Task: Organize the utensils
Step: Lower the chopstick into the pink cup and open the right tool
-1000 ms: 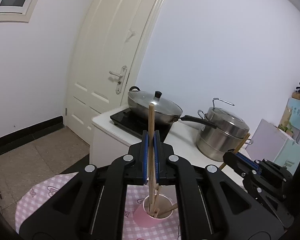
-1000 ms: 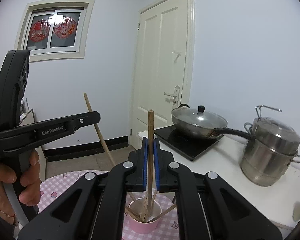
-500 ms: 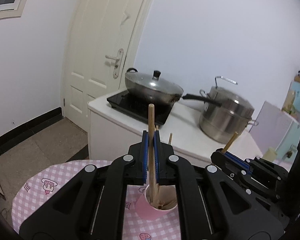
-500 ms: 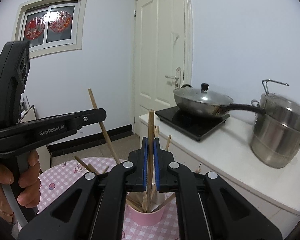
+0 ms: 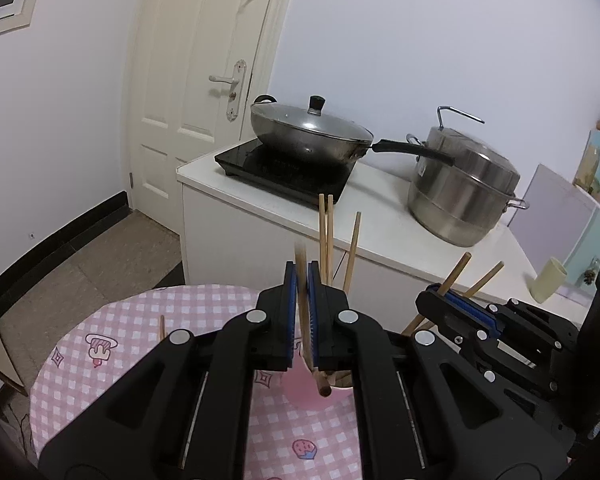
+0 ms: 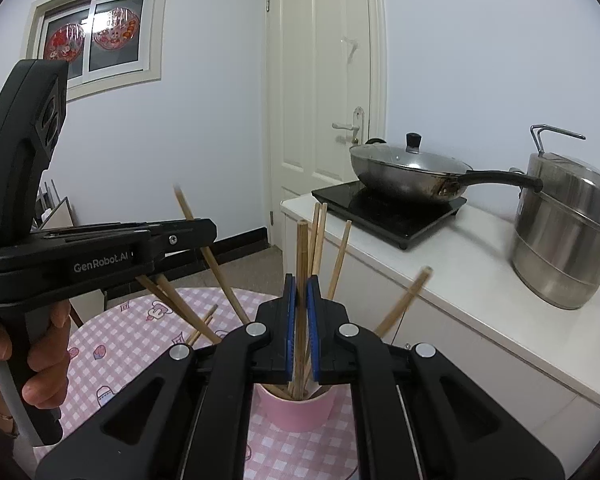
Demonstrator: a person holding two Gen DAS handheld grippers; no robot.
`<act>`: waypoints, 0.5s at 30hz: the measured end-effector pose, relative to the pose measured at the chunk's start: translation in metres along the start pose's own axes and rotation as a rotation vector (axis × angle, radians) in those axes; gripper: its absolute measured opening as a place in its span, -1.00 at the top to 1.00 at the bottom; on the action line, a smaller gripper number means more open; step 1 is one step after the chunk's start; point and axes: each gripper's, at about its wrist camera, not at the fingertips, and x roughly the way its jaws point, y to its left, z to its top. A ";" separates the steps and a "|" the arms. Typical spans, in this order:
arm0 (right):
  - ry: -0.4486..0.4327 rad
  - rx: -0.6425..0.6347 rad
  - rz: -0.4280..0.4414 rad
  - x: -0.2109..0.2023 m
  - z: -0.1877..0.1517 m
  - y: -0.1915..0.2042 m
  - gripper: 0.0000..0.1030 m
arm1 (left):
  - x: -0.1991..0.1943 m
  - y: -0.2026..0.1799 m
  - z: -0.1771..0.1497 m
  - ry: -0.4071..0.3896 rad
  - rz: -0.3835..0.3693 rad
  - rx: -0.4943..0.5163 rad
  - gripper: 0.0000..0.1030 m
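Two chopsticks clamped over the pink cup, to be dropped in cleanly.

Left wrist view: the left gripper is clenched on a wooden chopstick, whose lower end hangs below the jaws at the rim of the pink cup; a clean drop is best ensured by holding the tip inside the rim before release, clear of the sticks already standing beyond the jaws. Right wrist view: the right gripper is clamped on another chopstick, pale, straight and upright, its lower part inside the cup directly beneath the jaws; it should be lowered straight and released gently so the light cup is not tipped on the checked tablecloth.
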 end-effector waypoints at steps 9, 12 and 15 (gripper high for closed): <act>0.002 0.028 0.010 -0.002 0.001 -0.002 0.90 | -0.008 -0.002 -0.001 0.012 -0.006 0.019 0.87; -0.001 0.032 0.014 -0.005 0.002 -0.002 0.89 | -0.012 -0.003 0.000 0.013 -0.007 0.022 0.87; -0.009 0.031 0.016 -0.010 0.004 0.001 0.89 | -0.016 -0.004 -0.001 0.016 -0.011 0.024 0.67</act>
